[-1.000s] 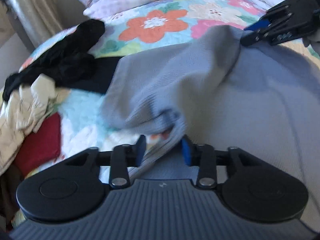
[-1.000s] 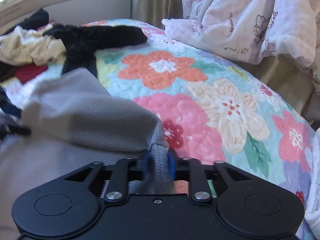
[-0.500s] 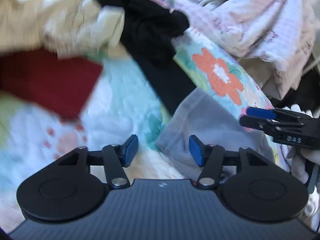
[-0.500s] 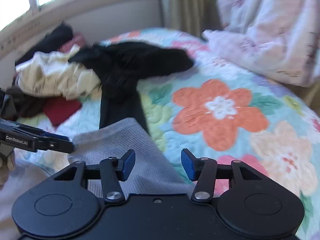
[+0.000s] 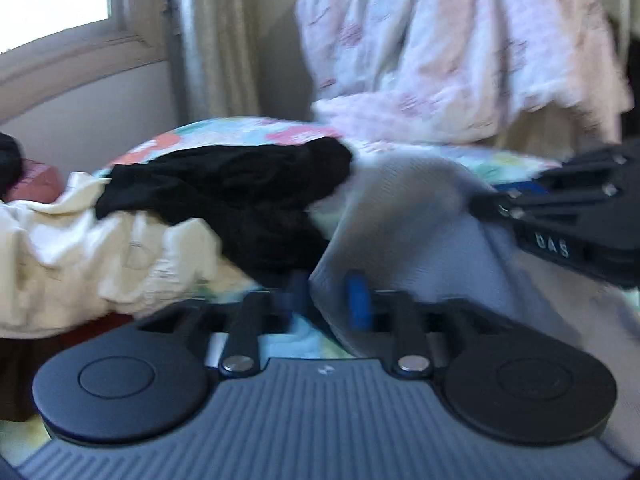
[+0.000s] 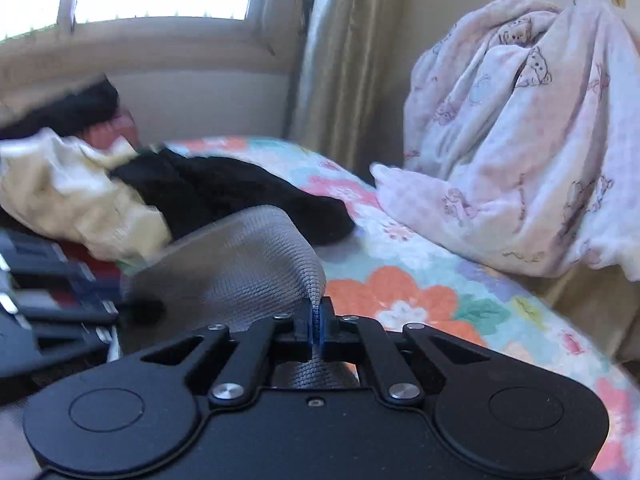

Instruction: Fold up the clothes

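A grey knit garment (image 5: 404, 220) lies on the floral quilt (image 6: 404, 296) and is lifted at its near edge. My left gripper (image 5: 326, 300) is shut on an edge of the garment, with grey cloth between its blue pads. My right gripper (image 6: 317, 322) is shut on another fold of the same grey garment (image 6: 256, 264), its pads pressed together on the cloth. The right gripper also shows at the right of the left wrist view (image 5: 568, 216).
A black garment (image 5: 236, 192) and a cream one (image 5: 100, 256) lie piled at the left with red cloth (image 5: 38, 178) behind. A pink patterned blanket (image 6: 520, 140) is heaped at the back right. A curtain (image 6: 340, 52) and window wall stand behind.
Both grippers were open half a second ago and have closed on the grey garment. Both have tilted up, so the window and wall have come into view.
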Demonstrator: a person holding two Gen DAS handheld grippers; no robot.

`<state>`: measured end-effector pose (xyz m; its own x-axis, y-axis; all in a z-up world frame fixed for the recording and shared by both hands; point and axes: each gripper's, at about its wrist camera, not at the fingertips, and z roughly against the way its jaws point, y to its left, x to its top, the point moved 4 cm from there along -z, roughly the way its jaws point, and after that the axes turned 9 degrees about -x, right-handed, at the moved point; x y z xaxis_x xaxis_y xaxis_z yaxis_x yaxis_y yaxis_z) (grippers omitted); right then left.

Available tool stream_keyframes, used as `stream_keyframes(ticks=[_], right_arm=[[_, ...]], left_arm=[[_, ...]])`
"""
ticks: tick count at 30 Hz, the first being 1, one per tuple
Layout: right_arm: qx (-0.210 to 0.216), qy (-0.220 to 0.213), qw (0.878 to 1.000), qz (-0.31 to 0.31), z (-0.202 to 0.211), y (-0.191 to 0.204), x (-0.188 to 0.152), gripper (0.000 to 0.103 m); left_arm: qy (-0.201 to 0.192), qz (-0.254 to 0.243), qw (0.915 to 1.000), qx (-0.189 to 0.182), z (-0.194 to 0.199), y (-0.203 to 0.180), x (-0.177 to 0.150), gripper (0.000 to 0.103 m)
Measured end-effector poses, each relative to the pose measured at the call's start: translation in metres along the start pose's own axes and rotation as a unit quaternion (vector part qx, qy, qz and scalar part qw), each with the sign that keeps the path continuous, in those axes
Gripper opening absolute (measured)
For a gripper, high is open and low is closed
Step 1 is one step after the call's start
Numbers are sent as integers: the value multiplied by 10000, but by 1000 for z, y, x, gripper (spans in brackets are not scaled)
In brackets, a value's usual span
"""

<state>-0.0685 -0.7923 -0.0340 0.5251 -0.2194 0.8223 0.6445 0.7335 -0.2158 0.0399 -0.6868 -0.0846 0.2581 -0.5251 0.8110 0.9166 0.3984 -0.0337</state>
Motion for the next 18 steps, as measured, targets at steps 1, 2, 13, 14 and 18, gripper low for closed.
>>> stream_keyframes(ticks=[1,2,13,14,18], right_arm=[[-35,64,9997,-225,2,-4,-4,6],[-71,127,9989,-451,3,-8,-7,6],[978,-245,9750,-1978,171,-2,-108,56],[924,-216,9797,-1764,189,5,-119,56],[804,293,9904,-1082,233,23,-157,57]], left_arm=[[57,-72,9999,78,0,3,0,64],[92,-182,9998,86,2,7,-1,64],[333,-1140,9929,4,99,60,-39,67],[370,-1233,9917,3,114,60,-51,67],[360,-1718,9843,-203,166,48,-89,67]])
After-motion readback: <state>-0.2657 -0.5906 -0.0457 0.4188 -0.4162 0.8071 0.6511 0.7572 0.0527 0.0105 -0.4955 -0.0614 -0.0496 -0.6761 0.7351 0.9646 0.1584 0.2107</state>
